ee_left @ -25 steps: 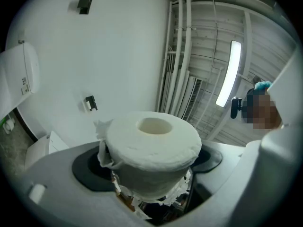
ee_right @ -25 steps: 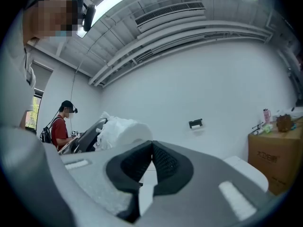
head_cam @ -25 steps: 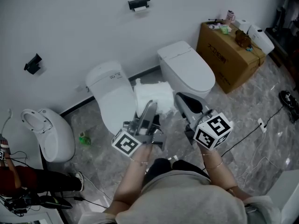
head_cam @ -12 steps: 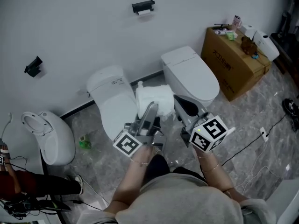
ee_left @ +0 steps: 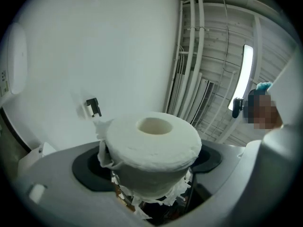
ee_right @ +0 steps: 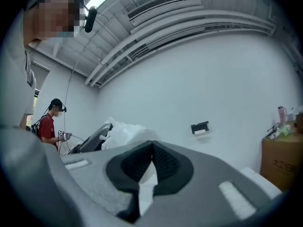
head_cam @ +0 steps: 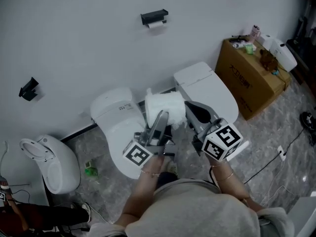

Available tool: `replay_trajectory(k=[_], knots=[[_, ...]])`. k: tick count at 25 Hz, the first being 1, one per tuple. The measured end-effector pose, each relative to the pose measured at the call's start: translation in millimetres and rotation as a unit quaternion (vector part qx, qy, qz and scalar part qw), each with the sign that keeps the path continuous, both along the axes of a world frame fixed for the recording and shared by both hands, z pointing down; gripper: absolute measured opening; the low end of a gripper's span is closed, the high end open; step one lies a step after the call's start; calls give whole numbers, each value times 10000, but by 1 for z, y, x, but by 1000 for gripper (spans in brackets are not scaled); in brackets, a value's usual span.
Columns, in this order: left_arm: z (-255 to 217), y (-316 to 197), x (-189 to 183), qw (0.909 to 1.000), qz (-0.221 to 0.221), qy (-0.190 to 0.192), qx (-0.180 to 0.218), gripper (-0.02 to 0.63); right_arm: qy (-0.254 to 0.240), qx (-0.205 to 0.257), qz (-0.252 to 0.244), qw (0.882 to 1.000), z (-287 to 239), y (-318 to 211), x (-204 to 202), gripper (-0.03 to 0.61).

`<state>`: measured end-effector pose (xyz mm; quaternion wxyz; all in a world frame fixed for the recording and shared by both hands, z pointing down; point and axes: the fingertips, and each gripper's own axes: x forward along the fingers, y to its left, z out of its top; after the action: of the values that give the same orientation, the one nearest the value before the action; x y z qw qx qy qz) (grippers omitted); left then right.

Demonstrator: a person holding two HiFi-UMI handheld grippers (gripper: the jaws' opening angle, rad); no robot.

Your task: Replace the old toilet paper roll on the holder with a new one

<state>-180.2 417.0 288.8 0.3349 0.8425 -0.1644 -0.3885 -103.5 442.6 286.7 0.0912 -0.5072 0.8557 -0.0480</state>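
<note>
Left hand-held gripper (head_cam: 159, 120) clamps the full toilet paper roll (head_cam: 165, 104); right hand-held gripper (head_cam: 193, 107) pinched closed, empty, just beside.

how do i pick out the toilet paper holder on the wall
Look at the white wall behind the toilets. The holder is the black bracket high above them. Unlike the bare bracket far left, it has white paper under it.

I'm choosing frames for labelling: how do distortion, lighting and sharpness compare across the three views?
Head view: soft, even light, barely distorted, though the toilet paper roll is nearly blown out white. Left gripper view: heavy fisheye with black corners, roll sharp, ceiling light glaring. Right gripper view: same fisheye, wall holder small but crisp.
</note>
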Motion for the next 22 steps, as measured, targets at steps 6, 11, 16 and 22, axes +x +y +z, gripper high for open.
replay_trajectory(k=[6,11,16,22], knots=[[1,-74,6,9988,182,401,-219,466,-25,53,253,9997,-3,-76,5,-3],[3,-119,13,9983,287,389,-320,466,-50,-49,412,9991,-2,-119,12,-5],[5,-146,24,9995,232,56,-186,466,20,-107,417,9991,0,-142,26,-3],[13,-190,23,9997,42,-60,-241,466,-110,-264,457,9985,16,-176,40,-3]])
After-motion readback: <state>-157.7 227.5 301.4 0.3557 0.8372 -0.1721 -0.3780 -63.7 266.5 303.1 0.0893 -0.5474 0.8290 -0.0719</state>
